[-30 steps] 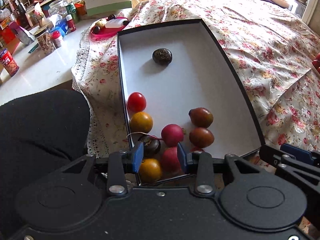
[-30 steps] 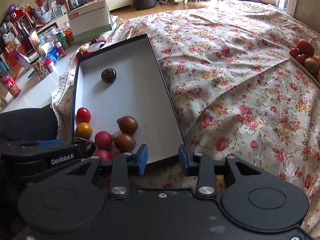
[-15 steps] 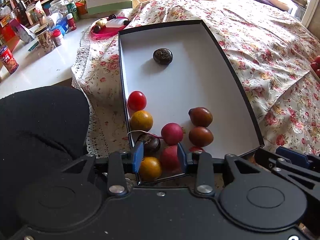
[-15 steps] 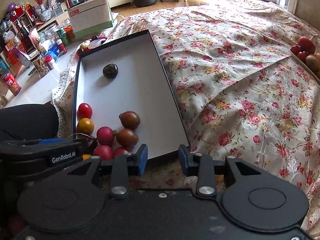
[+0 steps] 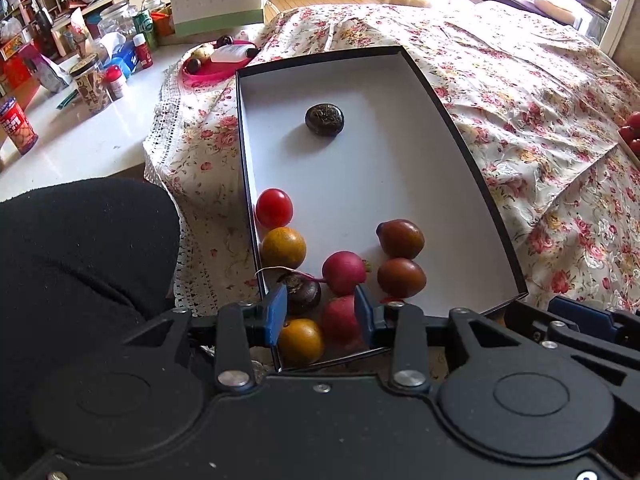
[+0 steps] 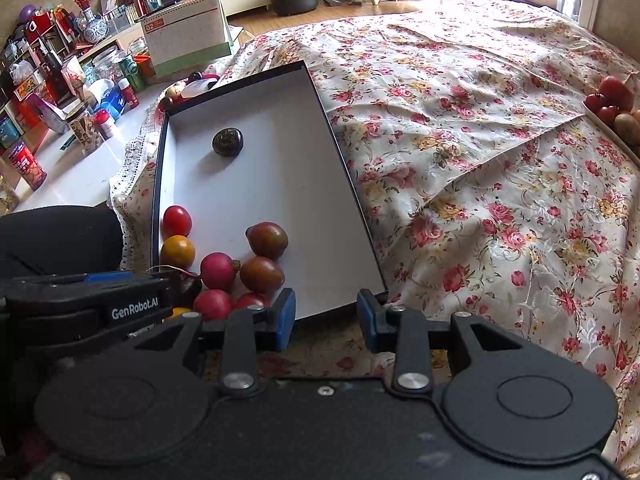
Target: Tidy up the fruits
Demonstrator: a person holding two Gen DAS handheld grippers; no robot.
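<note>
Floral cloth (image 6: 460, 152) on table w/ white box (image 5: 360, 184); cluttered shelves (image 6: 48, 72) behind. Both tools part-open, empty.

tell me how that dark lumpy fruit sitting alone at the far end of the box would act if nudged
The dark fruit looks rounded but squat, so it would probably wobble or roll a short way. The box floor looks smooth and bare around it, so it may slide easily. The box's raised rim would likely stop it.

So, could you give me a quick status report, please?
Left gripper open above fruit cluster. Right gripper open, empty. Box holds the fruit. Nothing in the way.
</note>
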